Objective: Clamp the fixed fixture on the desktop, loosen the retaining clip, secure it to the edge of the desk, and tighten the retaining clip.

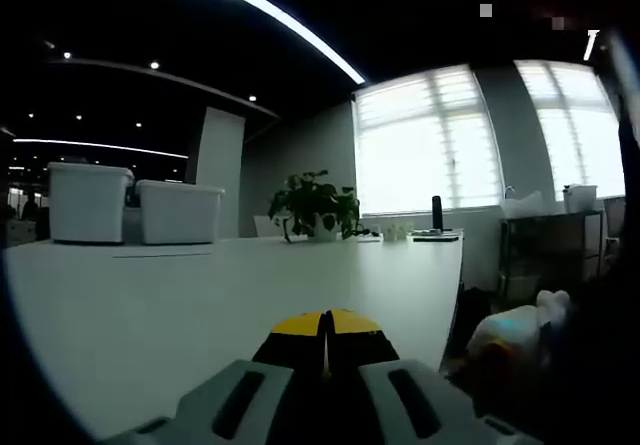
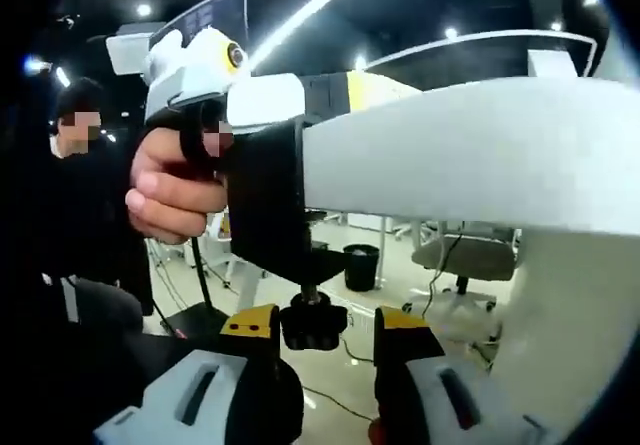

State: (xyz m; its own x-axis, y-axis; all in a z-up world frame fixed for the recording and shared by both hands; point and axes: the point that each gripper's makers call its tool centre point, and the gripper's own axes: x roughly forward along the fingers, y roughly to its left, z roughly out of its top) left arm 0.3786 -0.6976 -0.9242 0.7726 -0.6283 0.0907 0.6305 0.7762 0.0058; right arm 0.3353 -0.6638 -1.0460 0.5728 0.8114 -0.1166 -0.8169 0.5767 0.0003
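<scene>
In the right gripper view a black clamp fixture (image 2: 265, 200) wraps the edge of the white desk (image 2: 480, 155). Its black screw knob (image 2: 313, 323) hangs below. My right gripper (image 2: 328, 325) is open, one yellow-tipped jaw on each side of the knob; I cannot tell whether they touch it. A hand (image 2: 170, 190) holds my left gripper (image 2: 345, 93), which lies on the desk top just above the fixture. In the left gripper view my left gripper (image 1: 325, 330) is shut, its yellow tips meeting low over the desk top (image 1: 200, 295), with nothing visible between them.
Two white bins (image 1: 88, 200) stand at the desk's far left, with a potted plant (image 1: 312, 205) and a dark bottle (image 1: 437, 212) at the far end. A shelf (image 1: 550, 245) is right of the desk. Below are a black waste bin (image 2: 360, 265) and a chair (image 2: 450, 255). A person (image 2: 70, 215) stands left.
</scene>
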